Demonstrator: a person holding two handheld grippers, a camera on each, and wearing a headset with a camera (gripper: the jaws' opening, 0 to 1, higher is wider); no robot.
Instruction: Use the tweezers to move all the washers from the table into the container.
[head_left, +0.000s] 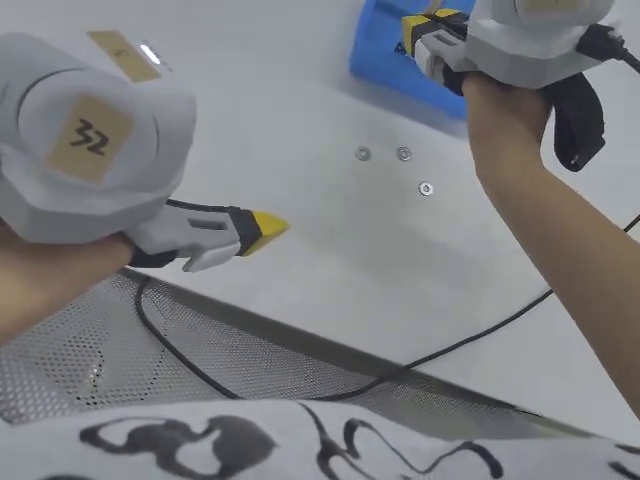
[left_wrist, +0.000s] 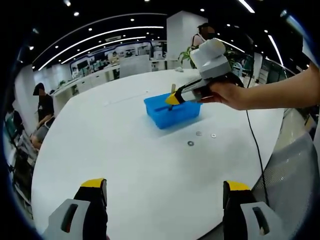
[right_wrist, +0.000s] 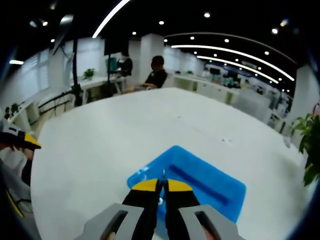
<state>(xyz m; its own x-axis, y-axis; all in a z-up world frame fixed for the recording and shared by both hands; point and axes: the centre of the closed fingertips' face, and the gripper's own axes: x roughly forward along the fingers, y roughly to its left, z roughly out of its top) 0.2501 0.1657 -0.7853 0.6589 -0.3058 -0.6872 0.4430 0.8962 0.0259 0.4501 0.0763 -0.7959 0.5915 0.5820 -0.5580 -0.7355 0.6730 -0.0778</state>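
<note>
Three small metal washers (head_left: 403, 153) lie on the white table, just in front of a blue container (head_left: 385, 55); from the left gripper they show as specks (left_wrist: 199, 133) before the container (left_wrist: 172, 112). My right gripper (head_left: 422, 35) hangs over the container's near edge, shut on thin tweezers (right_wrist: 161, 184) that point down into the blue container (right_wrist: 205, 185). Whether the tweezers hold a washer is too small to tell. My left gripper (head_left: 265, 228) hovers low at the near left, well short of the washers, its jaws (left_wrist: 162, 197) wide apart and empty.
A black cable (head_left: 470, 340) runs across the table's near right part to a perforated metal panel (head_left: 120, 340) along the near edge. People sit at desks (right_wrist: 156, 75) far behind the round table (left_wrist: 125, 150).
</note>
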